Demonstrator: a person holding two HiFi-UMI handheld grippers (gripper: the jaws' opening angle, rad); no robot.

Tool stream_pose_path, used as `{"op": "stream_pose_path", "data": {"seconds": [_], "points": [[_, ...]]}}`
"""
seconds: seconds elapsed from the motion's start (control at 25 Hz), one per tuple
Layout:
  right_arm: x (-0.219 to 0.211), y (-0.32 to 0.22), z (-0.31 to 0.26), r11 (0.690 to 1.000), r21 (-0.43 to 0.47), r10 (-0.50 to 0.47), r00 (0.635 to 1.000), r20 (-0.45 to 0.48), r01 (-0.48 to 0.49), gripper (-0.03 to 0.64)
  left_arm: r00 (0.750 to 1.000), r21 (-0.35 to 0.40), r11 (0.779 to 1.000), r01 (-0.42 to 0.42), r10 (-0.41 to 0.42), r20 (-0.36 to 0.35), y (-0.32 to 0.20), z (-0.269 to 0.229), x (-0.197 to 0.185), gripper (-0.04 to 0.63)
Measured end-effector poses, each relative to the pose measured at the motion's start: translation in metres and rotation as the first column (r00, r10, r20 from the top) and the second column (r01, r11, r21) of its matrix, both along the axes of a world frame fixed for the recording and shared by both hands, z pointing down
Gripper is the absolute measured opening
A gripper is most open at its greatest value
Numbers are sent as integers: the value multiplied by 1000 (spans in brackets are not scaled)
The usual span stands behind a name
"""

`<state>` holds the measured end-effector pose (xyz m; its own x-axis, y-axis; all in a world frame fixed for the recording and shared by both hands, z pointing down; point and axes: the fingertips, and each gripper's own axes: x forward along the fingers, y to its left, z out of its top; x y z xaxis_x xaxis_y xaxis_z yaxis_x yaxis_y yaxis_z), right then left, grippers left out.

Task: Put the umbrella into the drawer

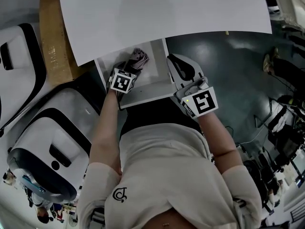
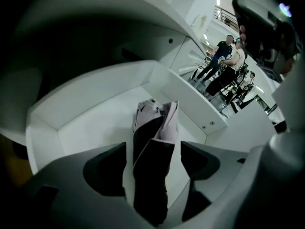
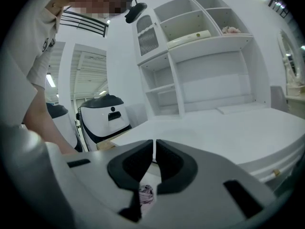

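Observation:
The folded umbrella [image 1: 137, 59], black and pale pink, lies inside the open white drawer [image 1: 143, 99] under the white tabletop. My left gripper [image 1: 130, 67] points steeply down into the drawer. In the left gripper view the umbrella [image 2: 152, 147] runs between the spread jaws of my left gripper [image 2: 153, 162], and a thin gap shows on each side of it, so it is open. My right gripper [image 1: 172, 63] sits by the drawer's right side. Seen from its own camera, my right gripper [image 3: 155, 156] is shut with nothing between the jaws, and a bit of umbrella [image 3: 146, 193] shows below.
The white tabletop [image 1: 167, 13] overhangs the drawer's back. Two white machines [image 1: 47, 142] and a wooden board [image 1: 52, 37] stand to the left. A white shelf unit [image 3: 200, 56] rises behind the table. People [image 2: 224, 66] stand far off.

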<state>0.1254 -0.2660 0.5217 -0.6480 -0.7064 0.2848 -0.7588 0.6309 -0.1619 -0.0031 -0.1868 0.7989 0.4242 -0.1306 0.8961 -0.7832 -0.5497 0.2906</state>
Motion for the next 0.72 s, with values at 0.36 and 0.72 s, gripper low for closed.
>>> {"op": "stream_pose_path", "data": {"seconds": [0.36, 0.72], "points": [[-11, 5, -33, 999, 41, -33, 999, 2, 33, 32, 997, 347, 935, 78, -75, -21, -35, -129, 0, 108], [-29, 16, -74, 994, 103, -48, 999, -1, 48, 8, 971, 547, 810, 212, -111, -212, -48, -265, -13, 12]]}}
